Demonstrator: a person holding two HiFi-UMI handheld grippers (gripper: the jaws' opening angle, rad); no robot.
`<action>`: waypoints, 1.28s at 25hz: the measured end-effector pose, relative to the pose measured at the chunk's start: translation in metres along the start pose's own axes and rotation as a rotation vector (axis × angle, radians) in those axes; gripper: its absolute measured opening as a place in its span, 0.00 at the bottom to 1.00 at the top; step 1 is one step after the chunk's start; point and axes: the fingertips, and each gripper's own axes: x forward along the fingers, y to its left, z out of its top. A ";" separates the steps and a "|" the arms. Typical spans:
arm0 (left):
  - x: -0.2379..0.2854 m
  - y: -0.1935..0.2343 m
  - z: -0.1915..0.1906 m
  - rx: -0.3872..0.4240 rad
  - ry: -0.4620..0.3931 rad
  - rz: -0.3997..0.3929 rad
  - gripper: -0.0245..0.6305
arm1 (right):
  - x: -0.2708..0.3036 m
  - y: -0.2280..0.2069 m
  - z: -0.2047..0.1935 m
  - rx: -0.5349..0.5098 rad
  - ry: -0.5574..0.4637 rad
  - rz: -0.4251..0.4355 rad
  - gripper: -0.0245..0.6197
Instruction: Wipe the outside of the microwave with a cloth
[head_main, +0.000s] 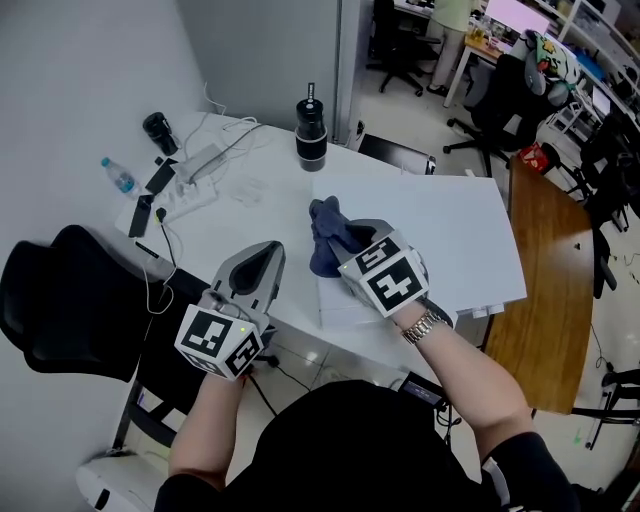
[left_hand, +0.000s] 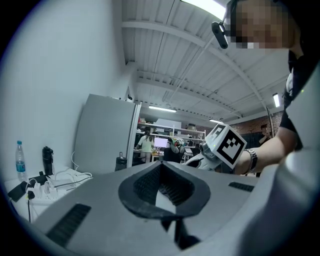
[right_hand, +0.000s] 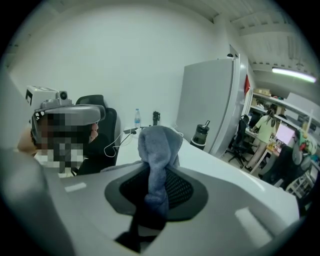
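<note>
A blue-grey cloth (head_main: 328, 238) stands bunched up at the left edge of the microwave's flat white top (head_main: 440, 235). My right gripper (head_main: 340, 260) is shut on the cloth (right_hand: 159, 150), which rises in a fold out of the jaws of this gripper (right_hand: 157, 192). It points down and to the left. My left gripper (head_main: 262, 258) hovers level over the white table's front edge, left of the cloth, shut with nothing in it (left_hand: 162, 186). From the left gripper view, the right gripper's marker cube (left_hand: 226, 145) shows ahead to the right.
A black tumbler (head_main: 311, 135) stands at the back of the table (head_main: 250, 215). A power strip with cables (head_main: 190, 170), a water bottle (head_main: 118, 176) and a black lens-like item (head_main: 158, 130) lie far left. A black chair (head_main: 70, 300) is at left, a wooden desk (head_main: 550, 290) at right.
</note>
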 end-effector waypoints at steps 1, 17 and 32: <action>0.000 -0.001 0.001 0.003 -0.002 -0.002 0.04 | -0.001 -0.001 0.000 -0.001 0.000 -0.002 0.16; 0.003 -0.036 0.021 0.049 -0.018 0.012 0.04 | -0.034 -0.033 -0.024 0.015 -0.001 -0.027 0.16; 0.036 -0.096 0.030 0.081 -0.016 -0.008 0.04 | -0.081 -0.093 -0.065 0.066 -0.015 -0.060 0.16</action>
